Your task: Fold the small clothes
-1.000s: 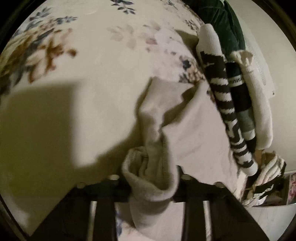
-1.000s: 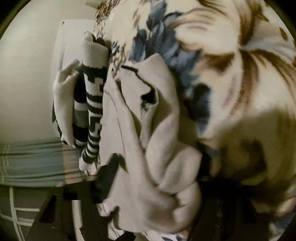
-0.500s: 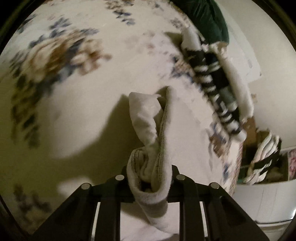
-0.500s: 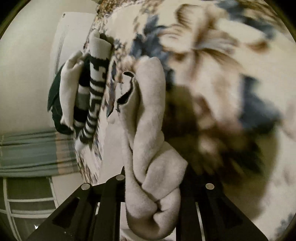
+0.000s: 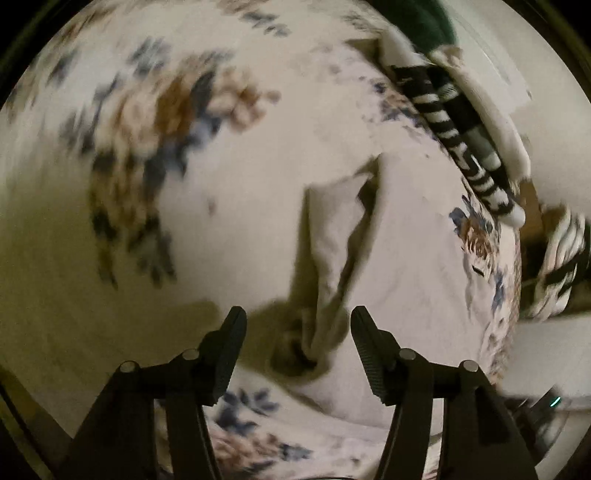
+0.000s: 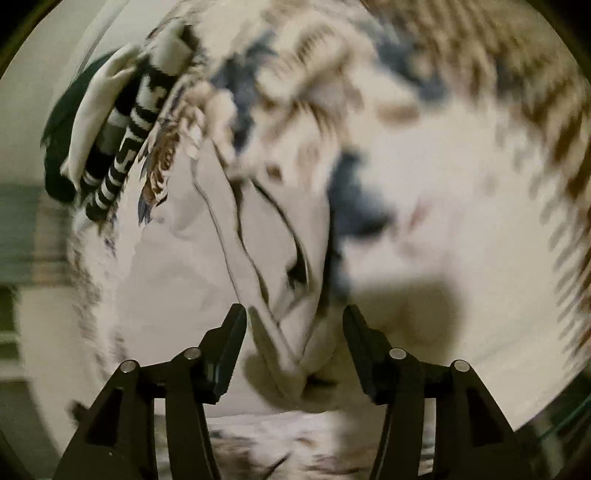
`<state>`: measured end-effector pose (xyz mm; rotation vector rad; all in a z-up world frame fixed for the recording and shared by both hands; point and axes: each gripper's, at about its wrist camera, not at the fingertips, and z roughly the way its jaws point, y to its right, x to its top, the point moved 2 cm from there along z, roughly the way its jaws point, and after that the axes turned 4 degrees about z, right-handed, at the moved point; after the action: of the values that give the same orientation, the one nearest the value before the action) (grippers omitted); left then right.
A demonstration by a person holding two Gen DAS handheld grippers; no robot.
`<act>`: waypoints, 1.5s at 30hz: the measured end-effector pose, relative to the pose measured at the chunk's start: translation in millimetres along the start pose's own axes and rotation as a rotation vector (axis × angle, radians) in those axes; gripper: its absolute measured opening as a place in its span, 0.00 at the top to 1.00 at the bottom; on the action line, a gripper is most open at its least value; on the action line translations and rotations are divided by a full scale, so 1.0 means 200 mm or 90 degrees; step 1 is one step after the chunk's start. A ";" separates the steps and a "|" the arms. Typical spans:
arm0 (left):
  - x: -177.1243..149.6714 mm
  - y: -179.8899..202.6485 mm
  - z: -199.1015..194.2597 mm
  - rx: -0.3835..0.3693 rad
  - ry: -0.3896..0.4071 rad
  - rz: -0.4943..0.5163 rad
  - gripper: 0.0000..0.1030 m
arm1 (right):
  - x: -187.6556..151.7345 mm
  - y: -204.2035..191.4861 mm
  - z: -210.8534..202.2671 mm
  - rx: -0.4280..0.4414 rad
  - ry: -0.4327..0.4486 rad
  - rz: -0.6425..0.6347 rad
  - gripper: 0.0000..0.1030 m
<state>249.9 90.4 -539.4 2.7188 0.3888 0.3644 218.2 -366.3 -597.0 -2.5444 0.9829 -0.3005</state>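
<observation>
A small beige garment [image 5: 369, 251] lies crumpled on the floral bedspread [image 5: 166, 122], with a raised fold running toward the camera. My left gripper [image 5: 297, 325] is open, its jaws on either side of the garment's near end and not touching it. In the right wrist view the same garment [image 6: 236, 258] lies flat with several creases. My right gripper [image 6: 293, 321] is open just above the garment's near edge. Both views are blurred by motion.
A row of folded socks lies along the bed's far edge: black-and-white patterned ones [image 5: 454, 136] [image 6: 125, 147], a cream one [image 6: 92, 114] and something dark green [image 5: 417, 22]. A heap of more clothes [image 5: 561, 262] sits beyond the bed edge at right.
Both grippers held bunched ends of the beige garment before. Both have opened and let go, and the garment now lies on the bedspread.
</observation>
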 end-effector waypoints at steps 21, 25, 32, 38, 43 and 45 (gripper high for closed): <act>0.23 0.37 0.29 -0.037 -0.011 0.175 0.89 | 0.11 -0.37 0.35 -0.139 -0.054 -0.243 0.54; 0.25 0.33 0.20 -0.142 -0.015 0.104 0.90 | 0.11 -0.39 0.37 -0.101 -0.067 -0.229 0.75; 0.27 0.12 0.38 -0.341 -0.091 -0.097 0.89 | 0.22 -0.22 0.33 0.318 -0.197 0.042 0.79; 0.27 -0.05 0.51 -0.338 -0.140 -0.176 0.72 | 0.27 0.02 0.51 0.215 -0.243 0.131 0.52; 0.29 0.13 0.43 -0.249 -0.137 -0.040 0.50 | 0.28 -0.13 0.28 0.033 -0.119 -0.044 0.37; 0.29 0.20 0.42 -0.219 -0.133 0.002 0.50 | 0.26 -0.22 0.22 -0.029 -0.073 -0.108 0.37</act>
<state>337.4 46.7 -587.6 2.3907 0.2378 0.1307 297.1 -359.6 -613.7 -2.6585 0.7415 -0.1783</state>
